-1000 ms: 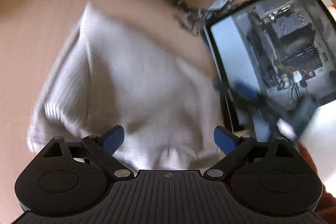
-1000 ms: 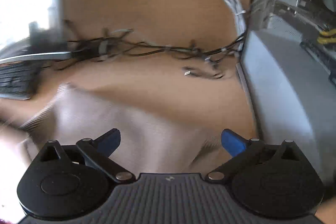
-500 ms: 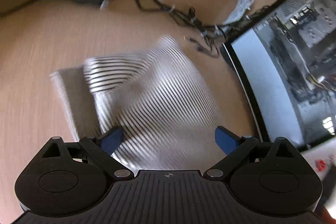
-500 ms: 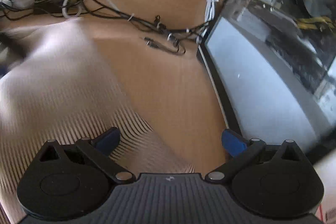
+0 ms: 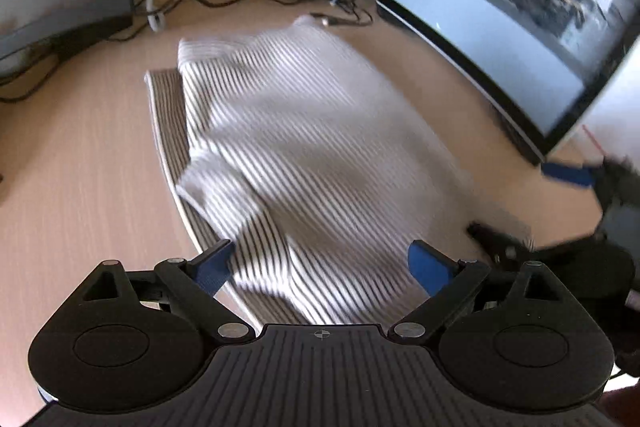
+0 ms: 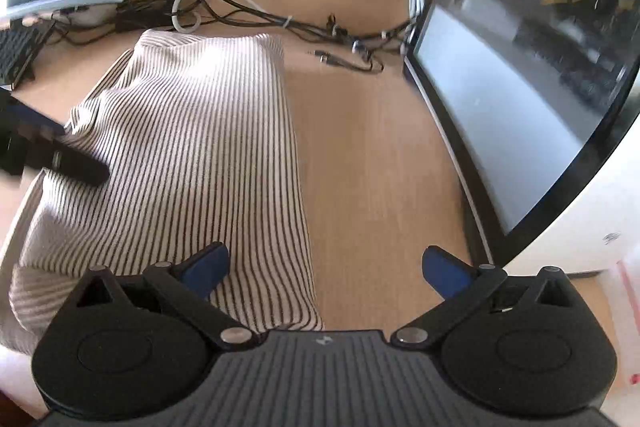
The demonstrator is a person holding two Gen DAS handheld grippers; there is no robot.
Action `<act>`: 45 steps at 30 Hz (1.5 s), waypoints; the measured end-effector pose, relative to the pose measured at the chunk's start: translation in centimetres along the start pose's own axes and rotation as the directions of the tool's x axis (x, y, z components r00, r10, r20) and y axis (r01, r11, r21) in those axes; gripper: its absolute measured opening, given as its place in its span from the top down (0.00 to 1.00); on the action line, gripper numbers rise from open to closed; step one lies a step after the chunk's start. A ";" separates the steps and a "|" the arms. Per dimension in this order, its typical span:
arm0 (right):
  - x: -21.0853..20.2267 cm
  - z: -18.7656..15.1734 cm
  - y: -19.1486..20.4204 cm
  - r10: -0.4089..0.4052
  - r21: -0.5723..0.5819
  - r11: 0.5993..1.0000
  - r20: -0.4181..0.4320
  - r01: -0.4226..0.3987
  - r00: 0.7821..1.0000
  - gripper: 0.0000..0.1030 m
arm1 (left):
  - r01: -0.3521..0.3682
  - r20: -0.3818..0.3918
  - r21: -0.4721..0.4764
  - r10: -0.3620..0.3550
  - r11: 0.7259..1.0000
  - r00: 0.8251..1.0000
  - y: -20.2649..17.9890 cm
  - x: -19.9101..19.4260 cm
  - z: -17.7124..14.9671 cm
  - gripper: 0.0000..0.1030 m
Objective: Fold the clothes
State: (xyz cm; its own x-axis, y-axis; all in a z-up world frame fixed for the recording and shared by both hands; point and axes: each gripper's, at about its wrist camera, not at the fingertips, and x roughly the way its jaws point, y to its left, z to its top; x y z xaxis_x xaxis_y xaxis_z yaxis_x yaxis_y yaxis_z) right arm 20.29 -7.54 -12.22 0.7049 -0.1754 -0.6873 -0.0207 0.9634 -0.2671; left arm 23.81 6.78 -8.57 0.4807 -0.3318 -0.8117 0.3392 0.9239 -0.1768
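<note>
A white garment with thin dark stripes (image 5: 304,155) lies folded in a rough rectangle on the wooden desk (image 5: 80,163); it also shows in the right wrist view (image 6: 192,155). My left gripper (image 5: 320,265) is open and empty, hovering over the garment's near edge. My right gripper (image 6: 326,269) is open and empty, above the garment's right edge and bare desk. The right gripper shows blurred at the right of the left wrist view (image 5: 580,195). The left gripper shows at the left of the right wrist view (image 6: 44,151), over the cloth.
A computer case with a glass side panel (image 6: 520,87) stands on the right. A tangle of cables (image 6: 280,23) runs along the back. A monitor base (image 5: 68,15) and a keyboard (image 6: 20,55) are at the back left.
Both grippers have pulled back and up from the garment. The cloth, moving and blurred before, now lies folded flat on the desk.
</note>
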 end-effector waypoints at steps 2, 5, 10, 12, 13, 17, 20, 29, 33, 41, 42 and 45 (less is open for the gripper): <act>-0.6 -0.1 0.7 -0.036 -0.003 0.999 0.000 0.036 0.999 0.00 | -0.006 0.006 0.018 0.005 1.000 1.000 0.0 -0.3 -0.7 0.06; -0.6 0.2 0.8 -0.063 0.064 0.996 -0.032 0.065 0.997 0.00 | 0.001 0.020 0.030 -0.002 1.000 1.000 0.3 -0.8 -1.3 0.06; -1.6 0.1 1.5 -0.063 0.085 0.994 -0.064 0.069 0.996 0.00 | 0.009 0.036 0.053 -0.011 0.999 0.999 0.9 -1.3 -2.1 0.06; -2.8 0.5 1.6 -0.051 0.081 0.995 -0.049 0.055 0.997 0.00 | 0.010 0.042 0.051 -0.012 0.999 0.999 1.0 -1.4 -2.1 0.06; -3.4 0.6 1.6 -0.044 0.079 0.996 -0.041 0.047 0.998 0.00 | 0.008 0.045 0.045 -0.010 0.999 0.999 1.2 -1.5 -2.2 0.06; -4.5 0.5 1.5 -0.021 0.102 0.995 -0.005 0.022 1.000 0.00 | -0.012 0.060 0.024 0.011 1.000 0.998 1.2 -2.3 -2.5 0.06; -3.8 -0.5 2.3 -0.007 0.061 0.998 -0.014 0.008 1.000 0.00 | -0.034 0.065 0.020 0.032 0.999 0.997 0.6 -2.6 -2.9 0.05; -3.6 -3.1 0.7 0.099 -0.011 0.995 0.029 -0.098 0.995 0.00 | -0.124 0.064 -0.032 0.126 0.992 0.990 -1.6 -2.6 -4.2 0.04; -4.1 -4.7 -0.3 0.158 -0.030 0.987 0.027 -0.157 0.987 0.00 | -0.172 0.070 -0.041 0.174 0.984 0.982 -2.2 -3.5 -5.6 0.02; -6.4 -3.6 -4.9 0.287 0.011 0.957 0.056 -0.288 0.956 0.00 | -0.210 0.094 -0.169 0.228 0.963 0.969 -1.2 -7.2 -6.4 0.02; -6.3 -3.0 -5.4 0.296 0.034 0.954 0.072 -0.299 0.952 0.00 | -0.206 0.101 -0.179 0.226 0.962 0.969 -1.2 -7.4 -6.2 0.02; -5.5 -1.7 -5.6 0.306 0.061 0.948 0.098 -0.313 0.947 0.00 | -0.229 0.080 -0.140 0.241 0.963 0.967 -1.6 -6.0 -5.4 0.02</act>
State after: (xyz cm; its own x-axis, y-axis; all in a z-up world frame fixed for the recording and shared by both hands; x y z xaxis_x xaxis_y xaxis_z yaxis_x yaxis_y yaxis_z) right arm 15.33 -12.36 -8.08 0.7306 0.1490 -0.6663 -0.1968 0.9804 0.0034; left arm 15.98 8.30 -6.45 0.6114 -0.1132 -0.7832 0.1035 0.9927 -0.0627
